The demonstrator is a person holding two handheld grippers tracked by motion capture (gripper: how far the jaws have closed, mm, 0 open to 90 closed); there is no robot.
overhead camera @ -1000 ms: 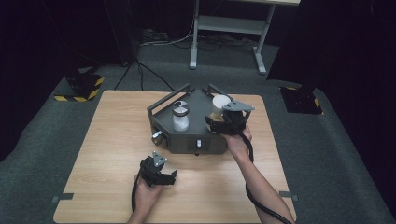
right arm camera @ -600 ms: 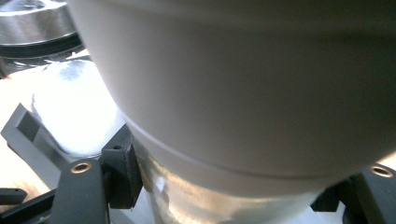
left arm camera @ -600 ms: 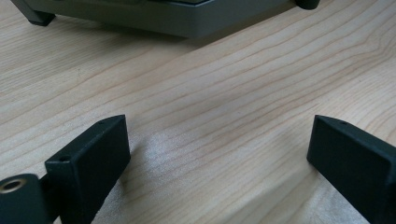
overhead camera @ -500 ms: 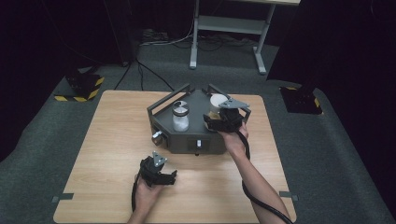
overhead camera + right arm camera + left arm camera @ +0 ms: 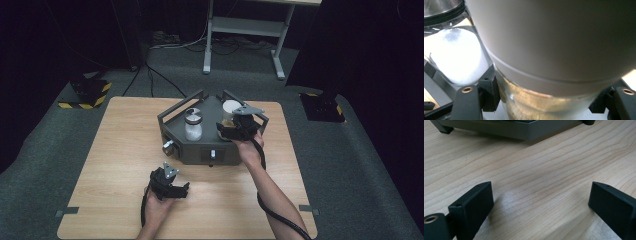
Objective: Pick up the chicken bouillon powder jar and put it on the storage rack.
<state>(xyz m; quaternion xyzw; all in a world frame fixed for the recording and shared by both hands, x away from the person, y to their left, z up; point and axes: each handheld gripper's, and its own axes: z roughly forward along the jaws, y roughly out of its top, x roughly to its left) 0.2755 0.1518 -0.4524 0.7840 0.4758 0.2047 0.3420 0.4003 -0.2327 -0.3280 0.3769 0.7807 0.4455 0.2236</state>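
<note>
Dark room around a light wooden table on grey carpet; a yellow-and-black striped block sat on the floor at upper left of the high view, and a grey desk frame stood at top centre. Left gripper rested low on the bare wood at lower centre-left, held in the person's left hand, well apart from the grey tray unit. In the left gripper view its two black jaws stood wide apart with only wood grain between them, nothing held; the tray unit's front edge ran across the top of that frame. On the tray unit at frame centre, a glass jar with white powder stood upright under a dark metal lid. Just right of it stood the white-capped jar, also upright on the tray unit. Right gripper was at that jar, right hand behind it, forearm coming in from lower right. In the right gripper view the jaws were clamped on the clear glass body of the white-capped jar, one pad on each side just under the white cap; light brown contents showed through the glass. The powder jar sat just beside it at the left of that frame. Whether the gripped jar still touched the tray unit I couldn't tell.
</note>
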